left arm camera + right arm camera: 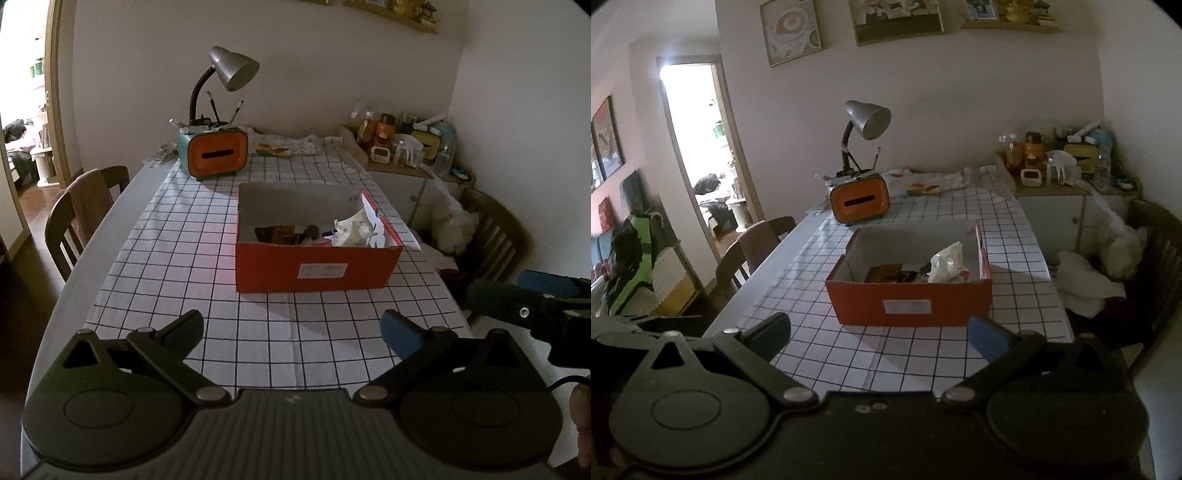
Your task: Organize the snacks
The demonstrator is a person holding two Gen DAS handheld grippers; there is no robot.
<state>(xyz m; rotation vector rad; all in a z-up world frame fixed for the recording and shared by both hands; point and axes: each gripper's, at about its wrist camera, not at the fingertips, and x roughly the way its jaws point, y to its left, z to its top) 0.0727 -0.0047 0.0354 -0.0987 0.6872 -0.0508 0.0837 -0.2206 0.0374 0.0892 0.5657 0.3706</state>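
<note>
An open red cardboard box point(317, 267) point(908, 302) stands in the middle of the checked tablecloth. Inside it lie several snack packets: brown ones point(277, 233) point(884, 274) and a crumpled white wrapper point(354, 230) point(947, 263). My left gripper point(291, 334) hovers open over the near part of the table, short of the box, with nothing between its fingers. My right gripper point(879, 334) is also open and empty, just in front of the box's near wall. The right gripper's body shows at the right edge of the left wrist view.
An orange and teal tissue holder point(216, 153) point(860, 201) with a grey desk lamp point(232, 68) stands at the table's far end, beside a printed bag point(280, 147). Wooden chairs point(79, 218) point(1156, 266) flank the table. A side cabinet point(402, 184) carries bottles.
</note>
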